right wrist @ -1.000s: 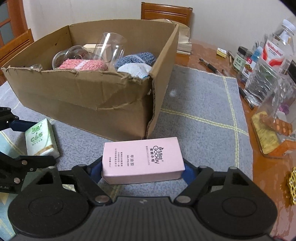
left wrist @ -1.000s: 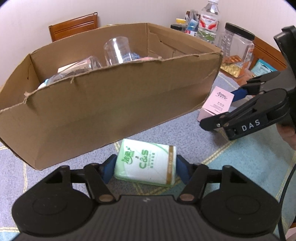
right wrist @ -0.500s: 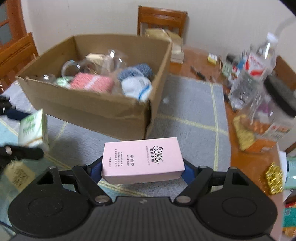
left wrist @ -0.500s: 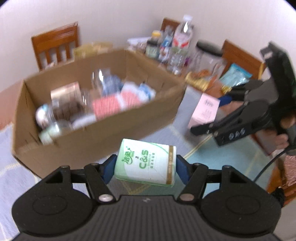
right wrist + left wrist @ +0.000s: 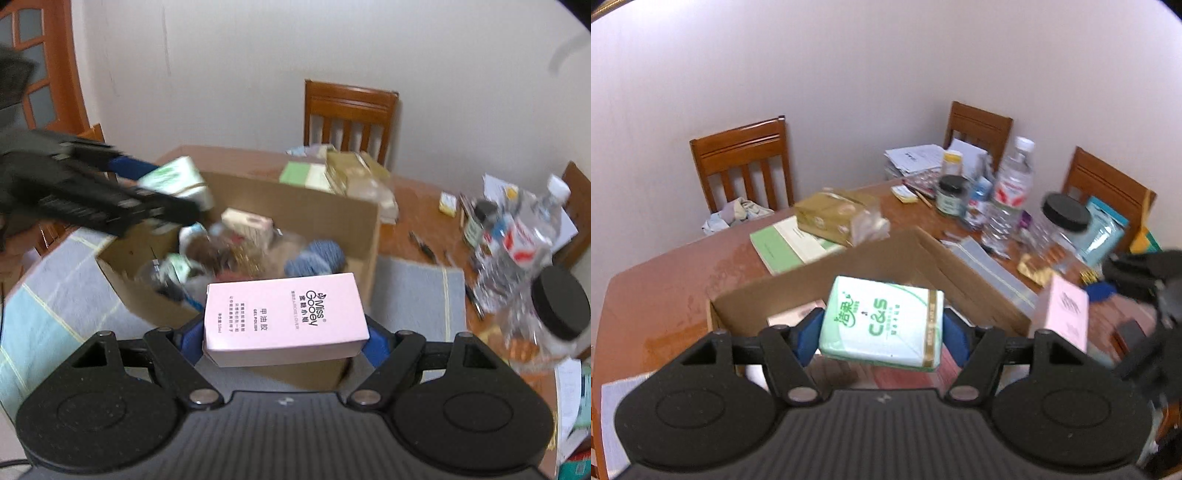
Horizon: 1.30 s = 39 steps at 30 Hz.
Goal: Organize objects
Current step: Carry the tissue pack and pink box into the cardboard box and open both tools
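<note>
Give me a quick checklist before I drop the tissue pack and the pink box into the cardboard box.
1. Left gripper clamps the tissue pack: ok.
2. Right gripper clamps the pink box: ok.
3. Cardboard box open on top: ok.
4. Tissue pack above the box opening: ok in the right wrist view.
5. Pink box fully past the near wall: cannot tell.
6. Free room among the contents, such as the blue yarn: cannot tell, blurred.

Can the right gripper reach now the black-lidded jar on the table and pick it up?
Probably not yet: the right gripper is shut on the pink box, so its fingers are occupied. The jar itself stands unobstructed beside it.
</note>
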Tool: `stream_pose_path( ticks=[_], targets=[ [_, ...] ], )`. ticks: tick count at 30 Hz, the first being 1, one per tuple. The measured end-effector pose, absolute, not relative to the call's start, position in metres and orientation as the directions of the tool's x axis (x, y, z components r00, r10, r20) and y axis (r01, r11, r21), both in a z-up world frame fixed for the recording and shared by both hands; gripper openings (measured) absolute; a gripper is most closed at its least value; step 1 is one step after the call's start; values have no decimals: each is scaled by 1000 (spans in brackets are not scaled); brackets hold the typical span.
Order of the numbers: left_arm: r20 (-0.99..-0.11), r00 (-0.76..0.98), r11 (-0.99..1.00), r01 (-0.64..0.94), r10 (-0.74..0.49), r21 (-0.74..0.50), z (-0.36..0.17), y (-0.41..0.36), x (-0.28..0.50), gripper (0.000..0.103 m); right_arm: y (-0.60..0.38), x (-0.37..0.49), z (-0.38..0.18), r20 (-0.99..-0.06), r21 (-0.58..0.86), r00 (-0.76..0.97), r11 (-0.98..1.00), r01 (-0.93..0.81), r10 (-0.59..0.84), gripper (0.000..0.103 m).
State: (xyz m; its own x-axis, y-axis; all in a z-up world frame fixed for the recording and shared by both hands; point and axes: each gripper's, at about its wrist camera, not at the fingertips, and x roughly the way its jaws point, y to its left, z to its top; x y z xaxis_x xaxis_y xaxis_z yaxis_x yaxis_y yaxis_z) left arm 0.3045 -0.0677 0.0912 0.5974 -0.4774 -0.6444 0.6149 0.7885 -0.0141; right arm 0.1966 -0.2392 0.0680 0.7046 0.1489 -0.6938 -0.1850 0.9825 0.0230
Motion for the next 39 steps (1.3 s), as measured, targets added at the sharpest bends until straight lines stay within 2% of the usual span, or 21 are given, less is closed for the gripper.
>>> stream_pose_path(
  ticks=[9,10,11,13,15,27,39],
  targets=[
    [-656,617,818,575,-435,-1,84,-81,364,67,-219,231,75,-693,28,703,980,-196,160,86],
    [-658,615,817,577,-434,1,81,-81,368,71,-218,234,75,-695,27,702,981,-194,158,86],
    [-660,614,816,578,-432,4,79,-81,370,85,-218,236,75,-696,26,701,981,-193,156,86],
    [-652,637,831,557,-413,18,77,-80,371,101,-219,240,73,-699,28,698,981,-190,155,86],
    [-631,654,832,555,-418,23,77,-75,368,102,-219,244,70,-704,31,693,982,-184,152,86],
    [-631,688,848,523,-357,90,81,-39,332,102,-234,280,63,-731,48,672,991,-124,119,86],
    [-620,716,893,447,-320,55,84,-4,306,102,-253,344,70,-762,150,634,988,-28,134,86]
  ],
)
